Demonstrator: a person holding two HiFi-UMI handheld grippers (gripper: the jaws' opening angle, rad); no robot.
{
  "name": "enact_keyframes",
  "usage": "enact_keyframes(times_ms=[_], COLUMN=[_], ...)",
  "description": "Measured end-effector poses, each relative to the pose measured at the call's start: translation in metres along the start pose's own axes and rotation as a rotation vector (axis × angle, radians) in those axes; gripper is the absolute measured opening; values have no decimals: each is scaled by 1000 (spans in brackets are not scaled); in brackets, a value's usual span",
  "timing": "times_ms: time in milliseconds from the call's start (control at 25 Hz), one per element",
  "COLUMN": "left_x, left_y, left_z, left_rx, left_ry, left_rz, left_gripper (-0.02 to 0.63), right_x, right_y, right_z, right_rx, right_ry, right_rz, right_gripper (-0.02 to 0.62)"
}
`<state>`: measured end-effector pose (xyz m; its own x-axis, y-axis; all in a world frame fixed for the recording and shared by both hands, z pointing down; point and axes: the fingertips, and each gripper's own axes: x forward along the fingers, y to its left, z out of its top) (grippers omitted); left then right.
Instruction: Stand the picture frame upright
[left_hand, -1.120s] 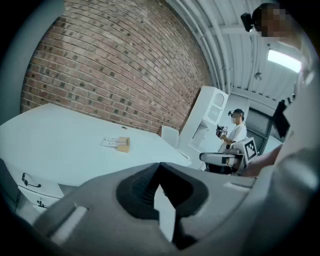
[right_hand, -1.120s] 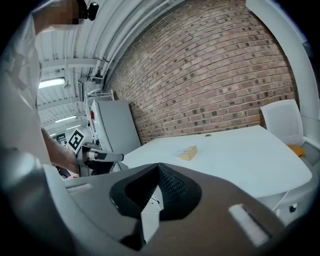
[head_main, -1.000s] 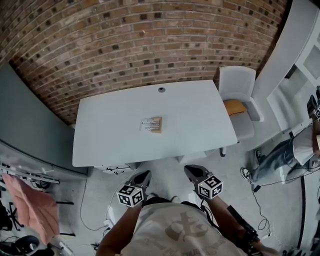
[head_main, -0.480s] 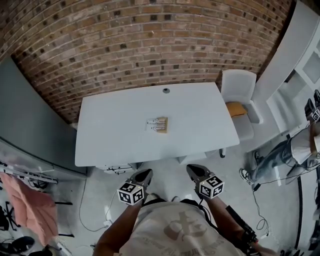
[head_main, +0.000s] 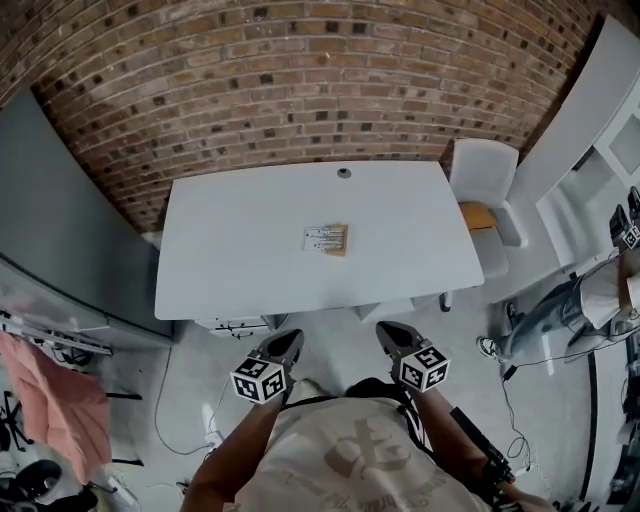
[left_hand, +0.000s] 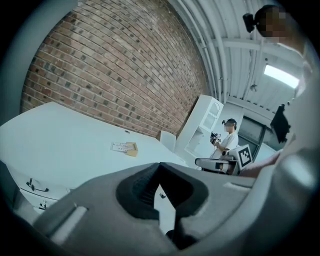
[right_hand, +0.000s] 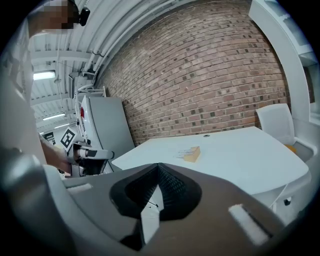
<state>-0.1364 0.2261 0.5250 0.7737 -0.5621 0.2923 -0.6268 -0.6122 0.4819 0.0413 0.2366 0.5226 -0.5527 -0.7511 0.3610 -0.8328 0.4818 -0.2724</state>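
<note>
Picture frame: judged light, stiff and perhaps fragile, best pinched at an outer edge; small flat rectangle, pale face with tan wooden border, lying flat mid-worktop, well apart from left gripper and right gripper, both jaws closed, empty.

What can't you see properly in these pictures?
- The frame: too small in every view to tell what picture it holds or whether it has a stand.
- Under the table: hidden by the tabletop in the head view.
- The other person: cut off by the head view's right edge.
- The orange thing on the chair: too small to name.
</note>
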Motion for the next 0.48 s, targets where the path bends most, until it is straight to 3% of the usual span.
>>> enact_keyframes(times_ms=[480], left_x=[-23], left_y=[19], left_z=[-8], left_rx=[-32], left_ry=[-14], left_rz=[23], left_gripper=[3], right_x=[17], right_y=[11], right_z=[15], right_rx=[-34], right_ry=[5], right_rz=[-5], right_gripper=[8])
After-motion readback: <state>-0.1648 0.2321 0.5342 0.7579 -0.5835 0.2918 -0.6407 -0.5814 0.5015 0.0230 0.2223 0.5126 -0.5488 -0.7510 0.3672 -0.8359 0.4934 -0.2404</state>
